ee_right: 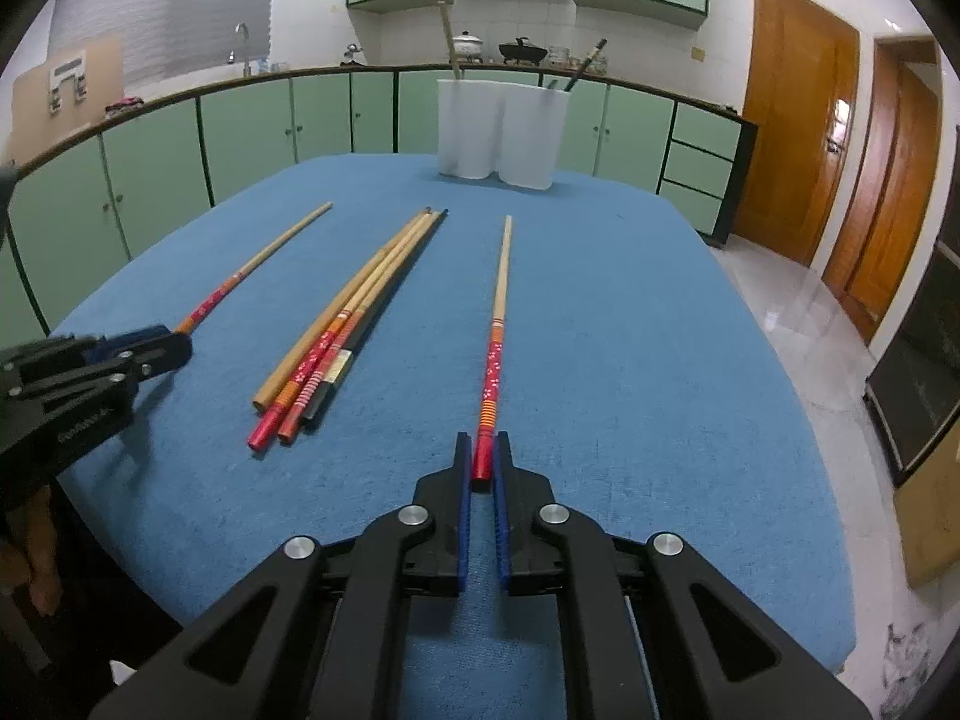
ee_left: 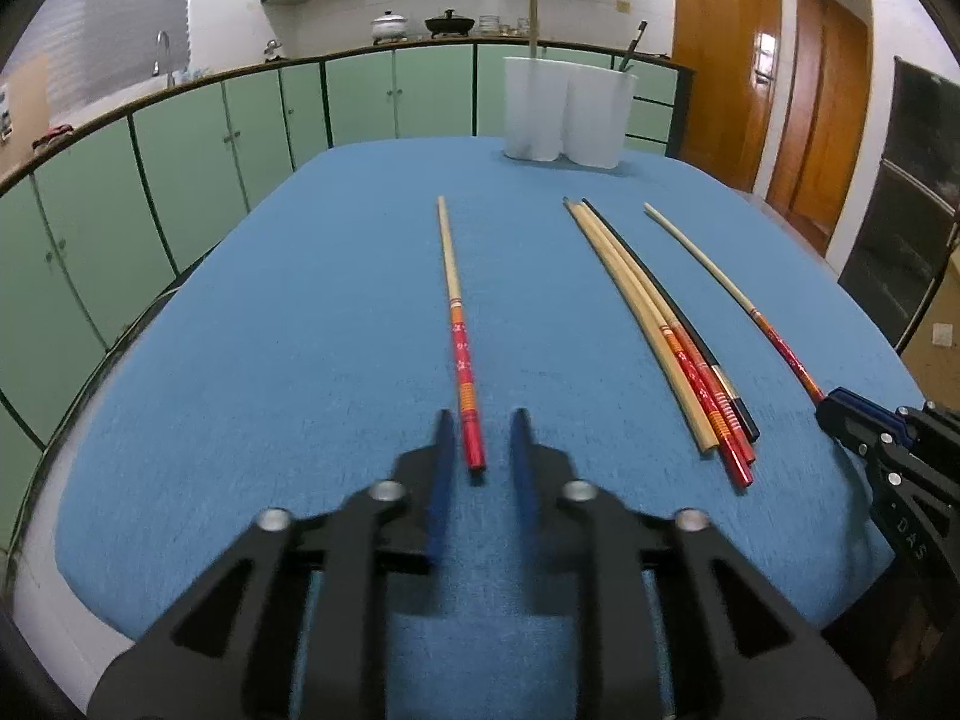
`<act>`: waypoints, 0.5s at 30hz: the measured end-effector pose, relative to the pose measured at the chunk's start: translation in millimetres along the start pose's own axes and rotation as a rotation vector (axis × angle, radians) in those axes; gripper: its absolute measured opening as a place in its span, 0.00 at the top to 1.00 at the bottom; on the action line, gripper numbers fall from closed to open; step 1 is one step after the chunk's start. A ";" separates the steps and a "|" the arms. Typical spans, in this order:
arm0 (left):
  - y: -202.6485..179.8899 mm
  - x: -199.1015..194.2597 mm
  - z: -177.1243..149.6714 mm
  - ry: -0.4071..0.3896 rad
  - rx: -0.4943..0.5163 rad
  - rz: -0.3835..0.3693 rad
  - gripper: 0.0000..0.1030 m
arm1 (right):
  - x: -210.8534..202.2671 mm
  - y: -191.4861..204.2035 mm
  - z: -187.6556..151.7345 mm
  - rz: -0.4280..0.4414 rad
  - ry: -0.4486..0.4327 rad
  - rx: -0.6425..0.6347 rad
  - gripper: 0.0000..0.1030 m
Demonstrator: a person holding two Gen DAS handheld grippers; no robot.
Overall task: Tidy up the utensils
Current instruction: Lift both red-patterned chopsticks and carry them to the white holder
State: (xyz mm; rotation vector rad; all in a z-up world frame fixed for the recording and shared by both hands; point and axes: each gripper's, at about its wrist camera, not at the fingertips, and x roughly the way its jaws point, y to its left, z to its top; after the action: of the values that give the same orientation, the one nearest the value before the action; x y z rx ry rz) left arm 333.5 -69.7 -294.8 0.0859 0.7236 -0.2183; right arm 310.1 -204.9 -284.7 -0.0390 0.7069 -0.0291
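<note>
My right gripper (ee_right: 485,450) is clamped on the red end of a chopstick (ee_right: 498,324), which lies on the blue tabletop (ee_right: 660,360) pointing away from me. My left gripper (ee_left: 480,426) is narrowed around the red end of another chopstick (ee_left: 459,324), a thin gap visible on each side, the pads not pressing it. That left chopstick's near end is hidden behind the left gripper in the right wrist view. At the lower left edge there, part of a hand (ee_right: 36,546) shows, mostly cut off and dark. Between the two single chopsticks lies a bundle (ee_left: 678,330) of wooden, red-patterned and black chopsticks, overlapping so I cannot count them. At the far edge stands a white holder (ee_left: 567,111) with two lobes; a wooden stick (ee_left: 533,12) rises from the left one, a dark-handled utensil (ee_left: 633,45) from the right. Its inside is out of sight.
</note>
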 end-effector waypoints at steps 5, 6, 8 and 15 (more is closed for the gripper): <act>8.7 3.0 4.6 0.004 -0.025 -0.010 0.94 | 0.8 -1.9 3.2 0.013 0.003 0.005 0.94; 11.0 3.3 6.0 0.008 -0.037 -0.013 0.94 | -1.6 -3.0 4.1 0.015 0.002 0.012 0.94; 13.9 -1.3 8.8 0.004 -0.051 -0.016 0.95 | -9.9 -4.8 8.0 0.025 -0.008 0.030 0.94; 23.8 -50.1 35.4 -0.053 -0.063 -0.036 0.95 | -54.8 -8.8 36.8 0.062 -0.041 0.048 0.94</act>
State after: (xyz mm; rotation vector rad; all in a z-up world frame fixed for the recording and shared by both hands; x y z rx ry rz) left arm 325.3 -43.5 -235.0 0.0073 0.6794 -0.2310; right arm 292.3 -210.6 -220.8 0.0284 0.6654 0.0145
